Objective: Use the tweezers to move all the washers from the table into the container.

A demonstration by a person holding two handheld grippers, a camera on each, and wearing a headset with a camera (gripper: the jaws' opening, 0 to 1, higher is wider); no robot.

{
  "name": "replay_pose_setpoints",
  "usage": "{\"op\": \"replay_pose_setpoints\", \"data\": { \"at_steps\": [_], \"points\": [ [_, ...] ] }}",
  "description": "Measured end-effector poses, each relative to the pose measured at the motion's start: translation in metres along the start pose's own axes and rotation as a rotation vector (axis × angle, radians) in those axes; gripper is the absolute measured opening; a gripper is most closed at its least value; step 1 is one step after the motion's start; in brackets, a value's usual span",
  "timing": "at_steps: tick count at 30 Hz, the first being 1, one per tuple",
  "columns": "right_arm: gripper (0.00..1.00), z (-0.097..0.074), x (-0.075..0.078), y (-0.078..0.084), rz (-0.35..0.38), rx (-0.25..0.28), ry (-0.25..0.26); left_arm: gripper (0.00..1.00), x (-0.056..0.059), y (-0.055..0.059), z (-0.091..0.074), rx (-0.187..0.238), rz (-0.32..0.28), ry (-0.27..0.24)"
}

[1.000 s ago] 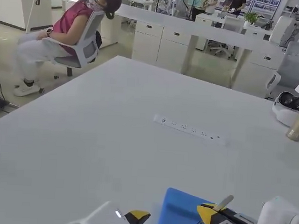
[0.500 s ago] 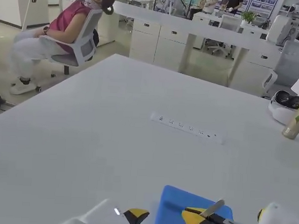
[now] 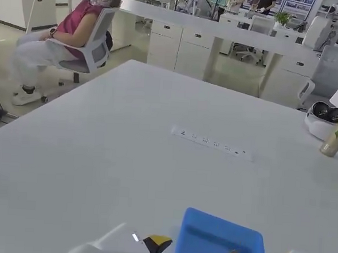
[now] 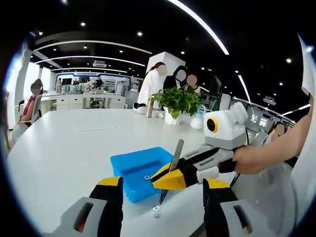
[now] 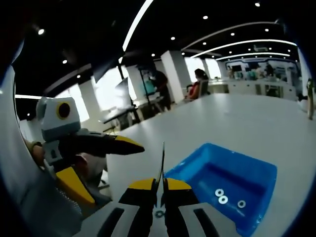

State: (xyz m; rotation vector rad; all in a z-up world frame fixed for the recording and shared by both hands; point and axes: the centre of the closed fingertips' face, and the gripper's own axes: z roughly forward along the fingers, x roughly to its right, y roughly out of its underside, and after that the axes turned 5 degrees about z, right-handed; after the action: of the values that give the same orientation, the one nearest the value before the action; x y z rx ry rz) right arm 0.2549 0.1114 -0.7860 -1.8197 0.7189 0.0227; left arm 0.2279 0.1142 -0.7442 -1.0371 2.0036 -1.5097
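Right gripper view: how do the right gripper's (image 5: 160, 183) jaws stand?

Pressed together on the slim silver metal tweezers (image 5: 162, 160), whose blade rises straight ahead between them. A small silver ring washer (image 5: 159, 214) lies on the white desk (image 5: 237, 123) just under the jaws.

And the left gripper (image 4: 164, 185)?

In the left gripper view its jaws are spread wide, nothing between them. The tweezers' tip points down at two loose washers (image 4: 156, 212) on the desk; touching or not, I cannot tell.

Where is the container?

The blue rectangular plastic container (image 5: 247, 163) sits just beside the tweezers, three washers (image 5: 223, 196) on its floor. In the head view it lies just right of the left gripper.
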Motion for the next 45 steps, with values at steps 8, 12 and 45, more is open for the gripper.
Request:
{"op": "replay_pose_setpoints", "data": {
  "at_steps": [8,12,45],
  "points": [
    [0.04,0.011,0.0,0.018,-0.087,-0.083,-0.016,0.65,0.0,0.001,0.0,-0.007,0.004,0.0],
    [0.04,0.014,0.002,0.018,-0.116,-0.087,-0.04,0.65,0.0,0.002,0.0,-0.011,0.007,-0.001],
    [0.04,0.018,0.0,0.036,-0.203,-0.167,-0.138,0.65,-0.001,0.004,0.001,-0.018,-0.007,-0.004]
  ]
}}
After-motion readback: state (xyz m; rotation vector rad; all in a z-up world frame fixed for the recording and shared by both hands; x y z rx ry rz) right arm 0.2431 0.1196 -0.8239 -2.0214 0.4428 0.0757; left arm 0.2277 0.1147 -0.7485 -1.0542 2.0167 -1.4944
